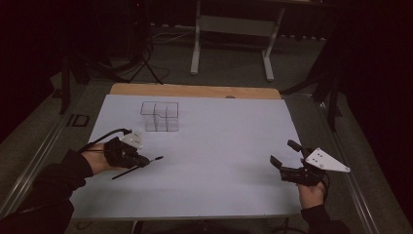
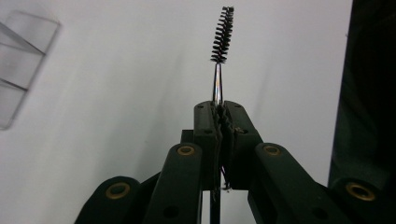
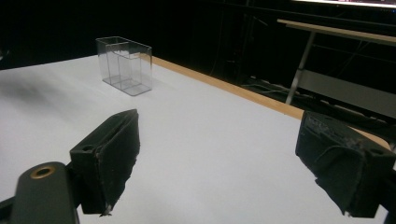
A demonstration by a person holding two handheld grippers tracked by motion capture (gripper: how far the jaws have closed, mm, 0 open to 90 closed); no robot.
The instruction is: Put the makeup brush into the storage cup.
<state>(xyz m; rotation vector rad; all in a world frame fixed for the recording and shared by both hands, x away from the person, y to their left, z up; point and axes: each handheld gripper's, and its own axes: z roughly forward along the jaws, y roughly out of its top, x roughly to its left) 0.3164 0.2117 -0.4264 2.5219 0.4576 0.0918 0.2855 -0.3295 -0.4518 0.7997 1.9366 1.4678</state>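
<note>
While we held the left gripper (image 1: 139,160) low over the white table (image 1: 219,165), its jaws were pressed together on the thin stem of a small black brush (image 2: 222,35), so the brush stood straight out ahead of the jaws with its bristled head at the far end and the rest of its stem trailing back behind the grip. In the high view the brush (image 1: 141,166) lay nearly level, its long axis running from our left hand out toward the middle of the table. The clear box (image 1: 159,116) with its upright compartments stood ahead of that gripper and a little to one side, apart from the brush tip, and it was clearly nearer to our left hand than to our right. We judged that the coming move turned on this: the brush pointed across the table, not at the box, so its tip would have to swing round and tilt down to enter an open-topped compartment. Our right gripper (image 1: 287,155) waited well apart, jaws spread wide and holding nothing, with the box (image 3: 124,65) far ahead of it.
</note>
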